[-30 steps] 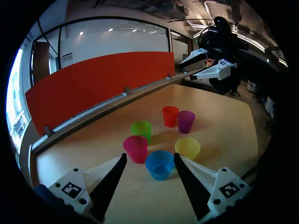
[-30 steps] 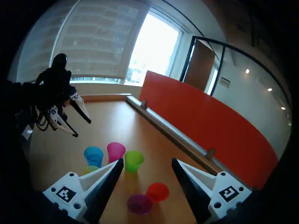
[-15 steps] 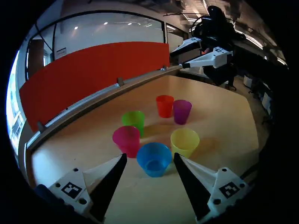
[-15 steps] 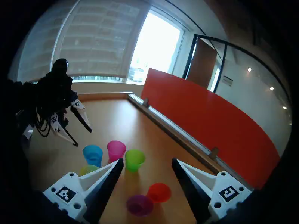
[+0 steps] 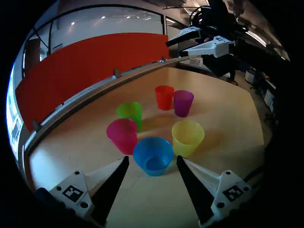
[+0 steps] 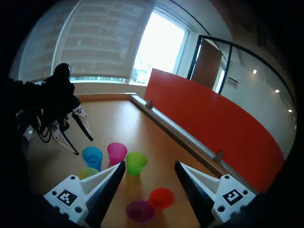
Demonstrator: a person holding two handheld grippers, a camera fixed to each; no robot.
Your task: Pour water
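Several coloured plastic cups stand upright in a cluster on the wooden table (image 5: 228, 114). A blue cup (image 5: 153, 161) is nearest, right in front of my open left gripper (image 5: 152, 158) and framed by its two fingers, which do not touch it. Around it stand a yellow cup (image 5: 187, 136), a pink cup (image 5: 122, 135), a green cup (image 5: 130, 114), a red cup (image 5: 164, 97) and a purple cup (image 5: 183, 102). My right gripper (image 6: 150, 163) hangs open and empty above the red cup (image 6: 161, 197) and purple cup (image 6: 140, 211). The left gripper (image 6: 84, 147) is beside the blue cup (image 6: 92, 156).
A red partition (image 5: 83, 64) with a metal rail runs along the table's far edge. The right gripper (image 5: 174, 49) hovers high over the far end, held by a dark-sleeved person (image 5: 224, 22). A bright window (image 6: 159, 49) lies beyond the table. Bare tabletop surrounds the cups.
My left gripper has moved in toward the cups, so the blue cup now sits larger between its fingers. The right gripper has barely shifted and stays open.
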